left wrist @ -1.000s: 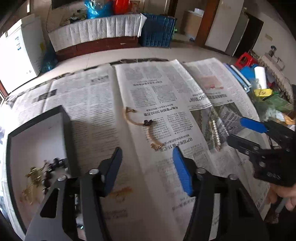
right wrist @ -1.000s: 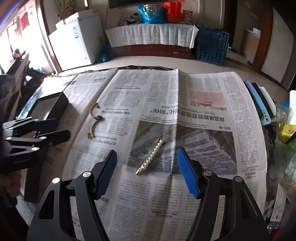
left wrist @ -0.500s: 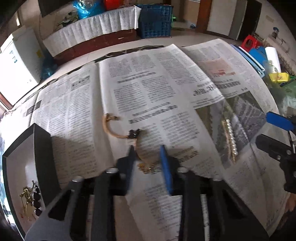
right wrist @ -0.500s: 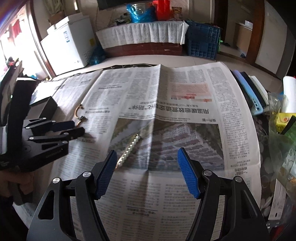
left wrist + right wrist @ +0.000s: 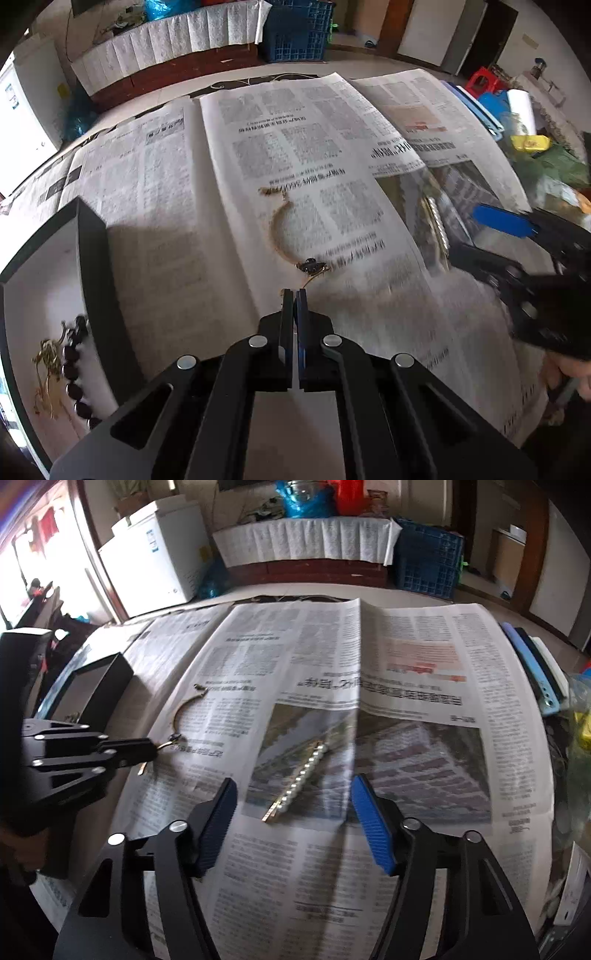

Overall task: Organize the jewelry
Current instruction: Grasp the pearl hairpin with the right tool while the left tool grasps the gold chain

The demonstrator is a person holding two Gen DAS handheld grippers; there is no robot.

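Our left gripper (image 5: 294, 295) has its jaws pressed together on the near end of the gold bracelet (image 5: 275, 230). The bracelet curves away from the tips across the newspaper (image 5: 295, 147), with a dark charm (image 5: 312, 266) just past the jaws. Our right gripper (image 5: 291, 805) has its jaws wide apart. The pearl strand (image 5: 303, 775) lies between them, a little farther out, and touches neither one.

On the left sits the black box (image 5: 92, 258), near the bracelet but apart from it. Inside we see dark beads (image 5: 75, 354) and a gold chain (image 5: 48, 362). Between the box and the bracelet there is bare newspaper.

The newspaper covers most of the worktop (image 5: 280, 590). Along the right edge lie blue and white flat things (image 5: 535, 672). Far behind stand a white freezer (image 5: 155, 557), a bench with a white cloth (image 5: 306, 539) and a blue crate (image 5: 428, 561).
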